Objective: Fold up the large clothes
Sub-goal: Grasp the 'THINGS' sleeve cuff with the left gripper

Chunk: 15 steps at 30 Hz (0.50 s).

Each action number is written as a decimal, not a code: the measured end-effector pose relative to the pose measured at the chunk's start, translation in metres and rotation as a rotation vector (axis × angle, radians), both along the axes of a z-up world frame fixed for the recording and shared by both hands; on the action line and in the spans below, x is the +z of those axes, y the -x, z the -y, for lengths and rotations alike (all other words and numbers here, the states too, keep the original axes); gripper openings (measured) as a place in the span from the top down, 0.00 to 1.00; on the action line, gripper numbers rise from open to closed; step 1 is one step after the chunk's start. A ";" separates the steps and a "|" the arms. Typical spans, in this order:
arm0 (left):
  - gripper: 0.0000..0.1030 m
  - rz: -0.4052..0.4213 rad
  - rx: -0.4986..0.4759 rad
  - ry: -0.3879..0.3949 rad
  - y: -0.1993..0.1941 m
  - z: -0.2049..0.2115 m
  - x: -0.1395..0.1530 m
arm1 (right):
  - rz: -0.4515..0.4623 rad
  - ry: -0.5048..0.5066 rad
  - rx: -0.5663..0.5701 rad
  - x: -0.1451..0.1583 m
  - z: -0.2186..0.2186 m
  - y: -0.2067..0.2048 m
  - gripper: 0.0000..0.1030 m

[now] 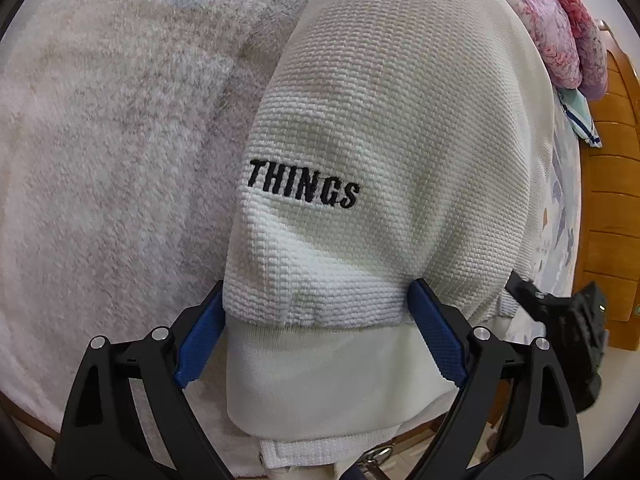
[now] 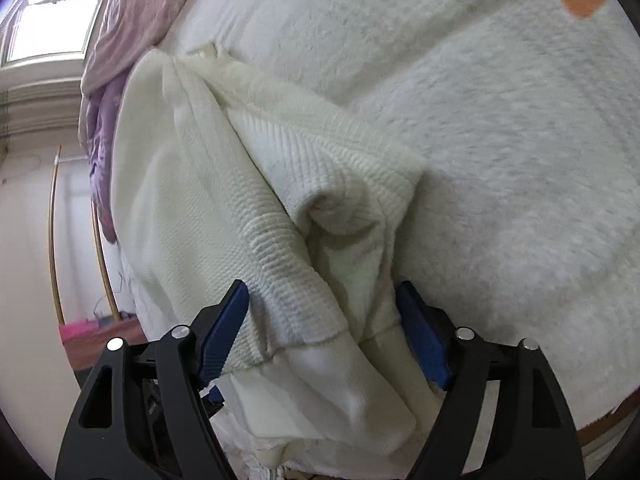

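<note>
A cream waffle-knit sweatshirt (image 1: 400, 120) with the black word "THINGS" lies on a fluffy white blanket (image 1: 100, 160). My left gripper (image 1: 316, 284) stands wide at its smooth hem band, one blue pad on each side of the cloth, which lies flat between them without being pinched. In the right wrist view the same sweatshirt (image 2: 192, 184) is bunched into folds. My right gripper (image 2: 320, 284) straddles a rumpled wad of its hem, jaws wide, blue pads beside the cloth. The sleeve ends are hidden under folds.
A pink and purple quilt (image 1: 560, 32) is heaped at the far end of the bed (image 2: 132, 20). Wooden furniture (image 1: 612, 200) stands beside the bed. A black object (image 1: 576, 332) sits by the hem's right end. A window (image 2: 48, 16) and a gold rail (image 2: 54, 220) are at the left.
</note>
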State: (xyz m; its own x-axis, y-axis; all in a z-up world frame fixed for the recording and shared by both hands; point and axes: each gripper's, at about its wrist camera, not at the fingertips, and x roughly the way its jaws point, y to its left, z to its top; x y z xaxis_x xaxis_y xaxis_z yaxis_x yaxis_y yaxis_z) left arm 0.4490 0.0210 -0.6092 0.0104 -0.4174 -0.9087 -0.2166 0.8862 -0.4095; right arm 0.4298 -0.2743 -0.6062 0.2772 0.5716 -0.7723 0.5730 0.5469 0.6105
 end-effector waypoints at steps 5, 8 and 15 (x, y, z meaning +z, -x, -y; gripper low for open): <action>0.14 -0.007 0.003 0.025 0.007 -0.011 -0.004 | 0.052 -0.053 0.039 -0.010 -0.006 -0.013 0.11; 0.14 -0.017 0.018 0.058 0.012 -0.013 -0.008 | 0.091 -0.117 0.061 -0.008 -0.012 -0.021 0.11; 0.08 -0.046 0.055 0.098 0.010 -0.016 -0.021 | 0.131 -0.089 -0.002 -0.018 -0.016 -0.021 0.10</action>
State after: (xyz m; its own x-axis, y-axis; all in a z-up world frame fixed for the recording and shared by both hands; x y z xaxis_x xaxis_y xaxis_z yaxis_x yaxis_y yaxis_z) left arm 0.4391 0.0367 -0.6300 -0.0051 -0.5043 -0.8635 -0.2842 0.8286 -0.4823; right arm 0.4507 -0.2579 -0.6247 0.3731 0.6354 -0.6761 0.4864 0.4866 0.7257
